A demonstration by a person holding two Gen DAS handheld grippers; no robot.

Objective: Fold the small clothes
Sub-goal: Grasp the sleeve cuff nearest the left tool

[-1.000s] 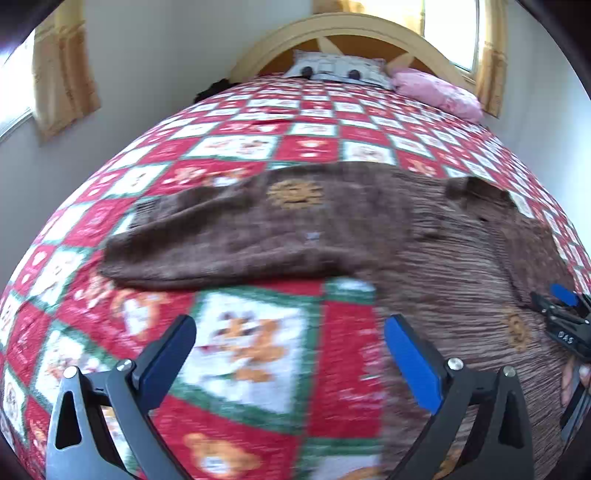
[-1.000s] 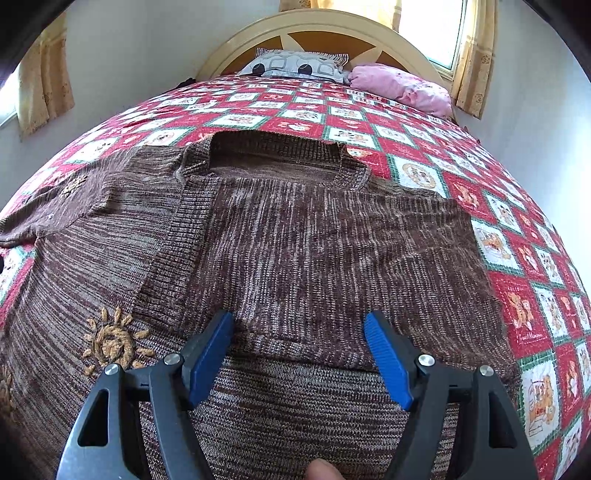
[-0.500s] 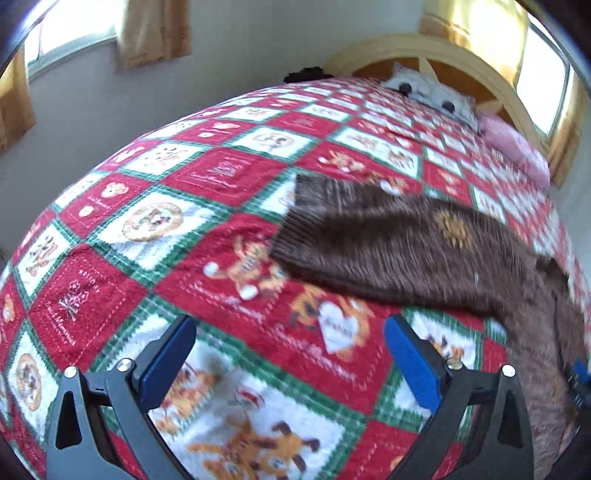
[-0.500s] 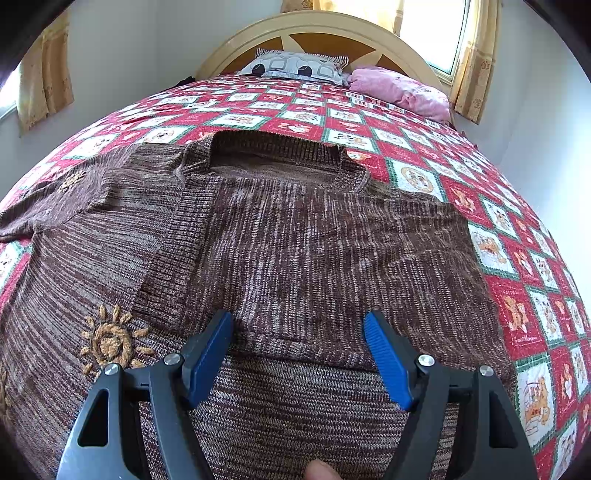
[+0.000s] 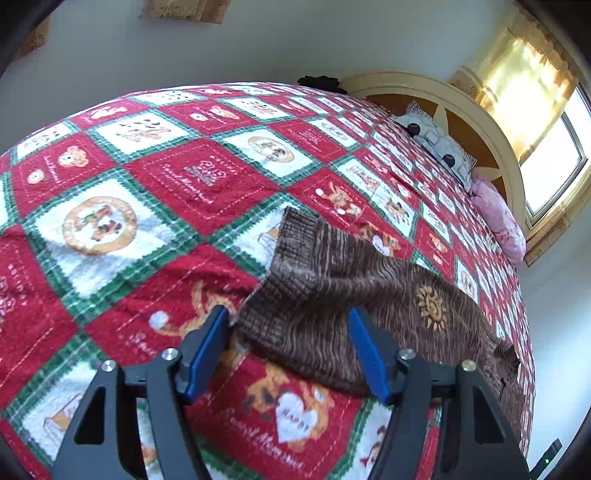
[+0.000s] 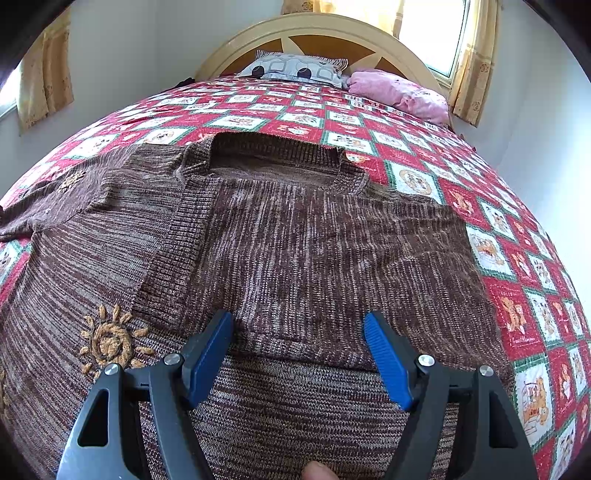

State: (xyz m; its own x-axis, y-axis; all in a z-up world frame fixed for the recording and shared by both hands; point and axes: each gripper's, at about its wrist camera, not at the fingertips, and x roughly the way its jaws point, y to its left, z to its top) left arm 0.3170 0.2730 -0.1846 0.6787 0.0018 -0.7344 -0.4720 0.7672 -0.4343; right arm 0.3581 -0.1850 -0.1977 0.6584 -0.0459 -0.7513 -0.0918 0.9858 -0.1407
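Note:
A brown knit sweater (image 6: 295, 229) lies flat on the bed, its neckline toward the headboard and one sleeve folded across its body. Its other sleeve (image 5: 369, 288) stretches out over the quilt and ends in a ribbed cuff (image 5: 295, 240). My left gripper (image 5: 288, 317) hovers at that cuff with its jaws closing; the cuff's near corner sits between the blue pads (image 5: 207, 354), which do not clamp it. My right gripper (image 6: 298, 321) stands open just above the folded part of the sweater, with nothing held. An orange sun is stitched on the sleeve (image 5: 430, 308).
A red, white and green patchwork quilt (image 5: 155, 184) covers the bed. A grey patterned pillow (image 6: 295, 68) and a pink pillow (image 6: 399, 92) lie by the curved headboard (image 6: 317, 33). Curtained windows flank the bed. A fingertip (image 6: 317, 472) shows at the bottom edge.
My left gripper swept left along the sleeve to its cuff, rolled, and its jaws narrowed. The right gripper and the sweater body stayed still.

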